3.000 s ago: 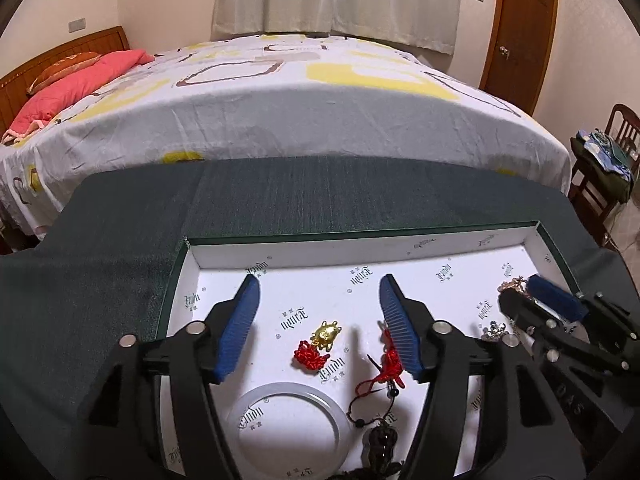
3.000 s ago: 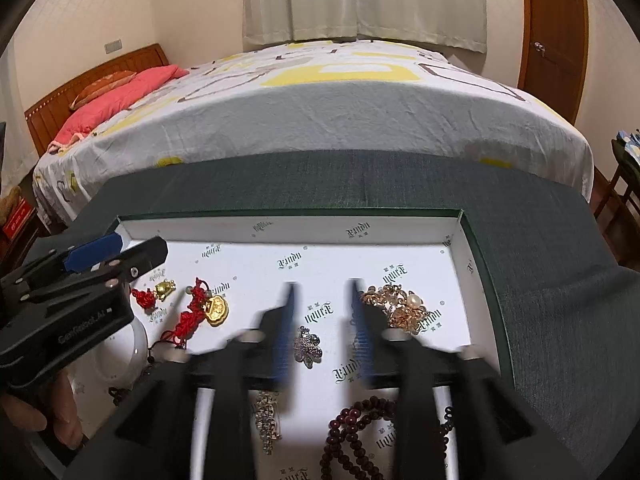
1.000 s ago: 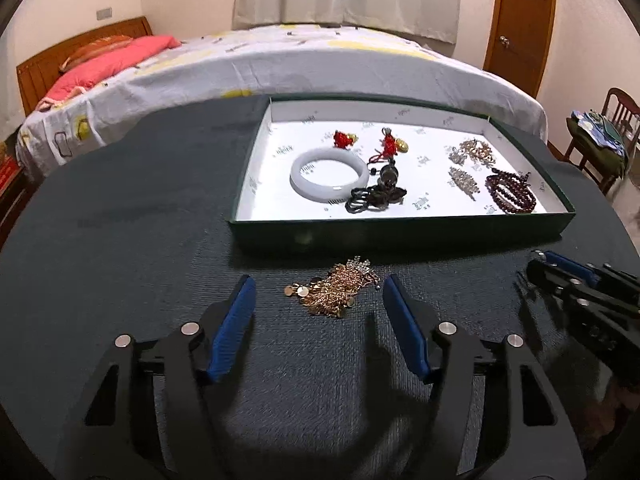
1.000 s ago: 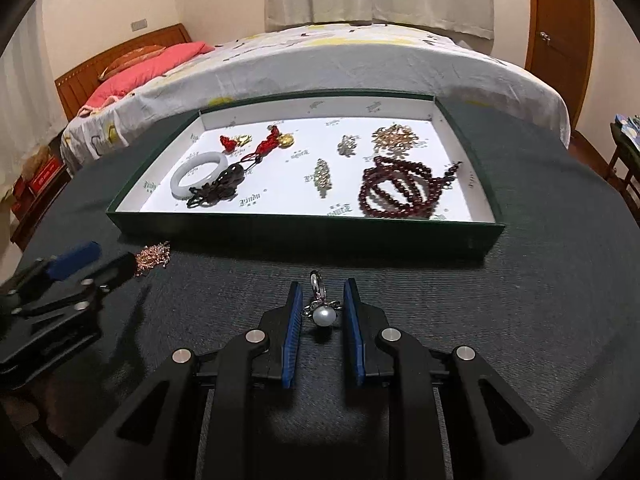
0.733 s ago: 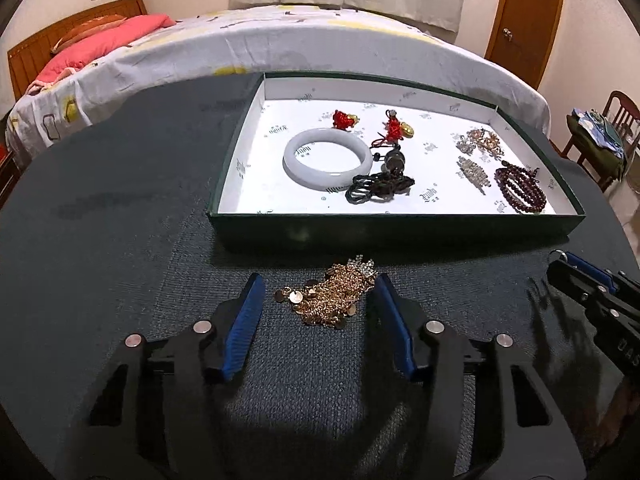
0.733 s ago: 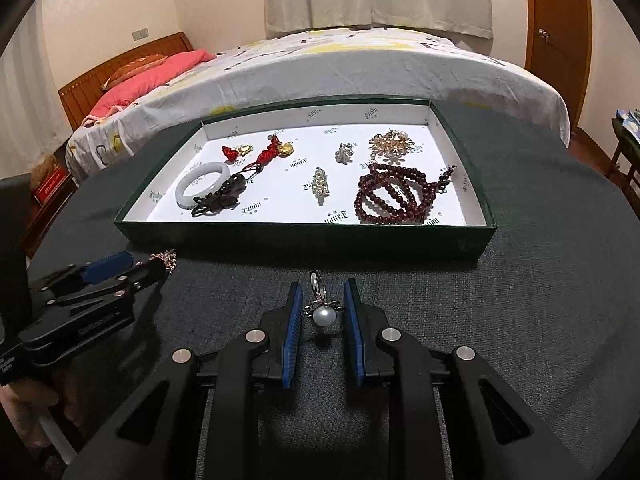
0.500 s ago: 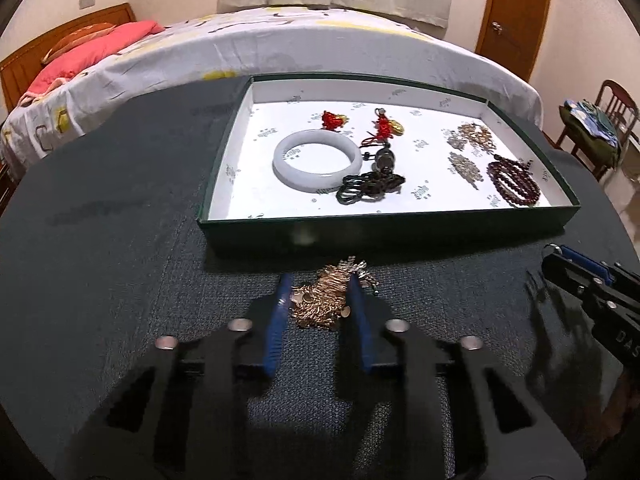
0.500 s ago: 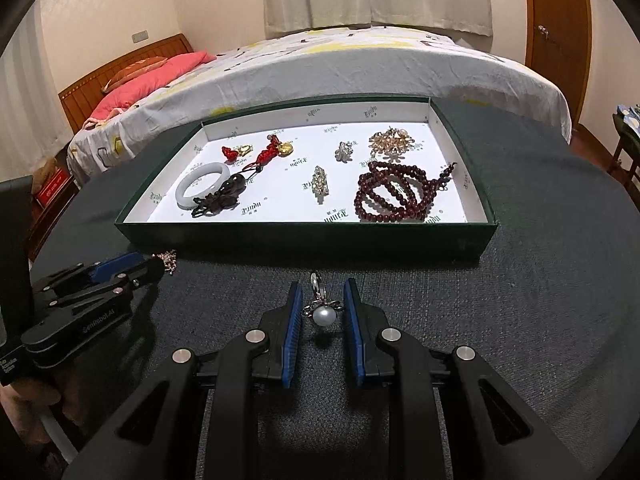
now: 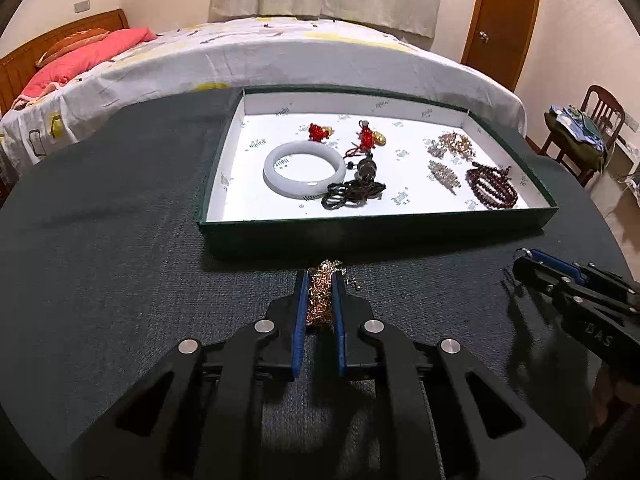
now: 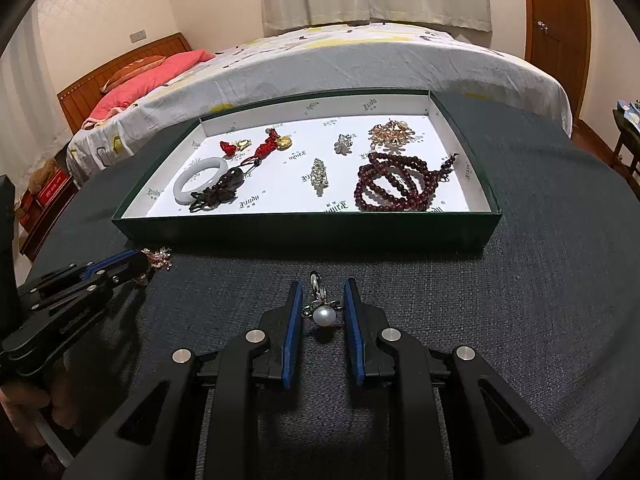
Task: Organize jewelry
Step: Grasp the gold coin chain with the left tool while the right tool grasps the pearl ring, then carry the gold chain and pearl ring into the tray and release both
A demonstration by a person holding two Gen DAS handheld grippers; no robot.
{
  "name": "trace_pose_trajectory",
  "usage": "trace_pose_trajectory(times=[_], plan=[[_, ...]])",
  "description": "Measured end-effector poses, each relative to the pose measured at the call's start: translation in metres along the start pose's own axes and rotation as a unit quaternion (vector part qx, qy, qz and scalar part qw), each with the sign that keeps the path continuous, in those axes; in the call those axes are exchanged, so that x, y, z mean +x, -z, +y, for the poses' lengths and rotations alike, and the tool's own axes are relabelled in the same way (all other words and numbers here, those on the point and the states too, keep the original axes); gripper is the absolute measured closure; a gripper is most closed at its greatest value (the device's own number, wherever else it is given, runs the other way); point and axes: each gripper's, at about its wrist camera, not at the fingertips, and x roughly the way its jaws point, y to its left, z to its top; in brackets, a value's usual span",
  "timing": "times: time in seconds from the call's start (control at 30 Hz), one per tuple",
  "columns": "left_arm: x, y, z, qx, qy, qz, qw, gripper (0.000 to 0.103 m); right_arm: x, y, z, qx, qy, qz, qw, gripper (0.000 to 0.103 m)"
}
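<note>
Since a second ago the left gripper (image 9: pixel 320 280) has gone from straddling the gold chain cluster (image 9: pixel 320 296) with jaws wide to pinching it: the blue pads now press the heap from both sides, a few links spilling out toward the tray. The right gripper (image 10: pixel 320 292) has not shifted; its jaws sit narrow around the pearl pendant (image 10: pixel 322 314), close beside it, but whether the pads actually bear on it I cannot tell. Landmark: the green tray (image 9: pixel 360 236) on the dark cloth. Both loose pieces lie on the cloth just in front of the tray's near wall, the chain cluster before its left half, the pendant before its middle. Inside the tray: white bangle (image 9: pixel 304 168) at left, dark knotted cord (image 9: pixel 352 192) touching its right edge, red-knot charms (image 9: pixel 320 132) behind it, dark red bead bracelet (image 10: pixel 396 188) at right, small sparkly pieces between and behind. Step in hand, as I read it: pickup of the last items outside the tray, grasp on the chain just made. Next move likely calls for a lift high enough to clear the near wall with dangling links, then a carry to bare white floor in the tray. Risk: loose links snagging the wall or slipping out.
</note>
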Motion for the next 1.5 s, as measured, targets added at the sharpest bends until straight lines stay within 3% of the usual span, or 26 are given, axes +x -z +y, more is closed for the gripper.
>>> trace_pose_trajectory(times=[0.83,1.5], plan=[[-0.088,-0.042,-0.010,0.000,0.013,-0.112,0.9936,0.091,-0.045,-0.026,0.018,-0.009,-0.015,-0.060,0.998,0.081],[-0.110,-0.107,-0.014,0.018,0.016,-0.196,0.9803,0.091,-0.071,-0.097,0.039,-0.039,-0.020,-0.148,0.988,0.081]])
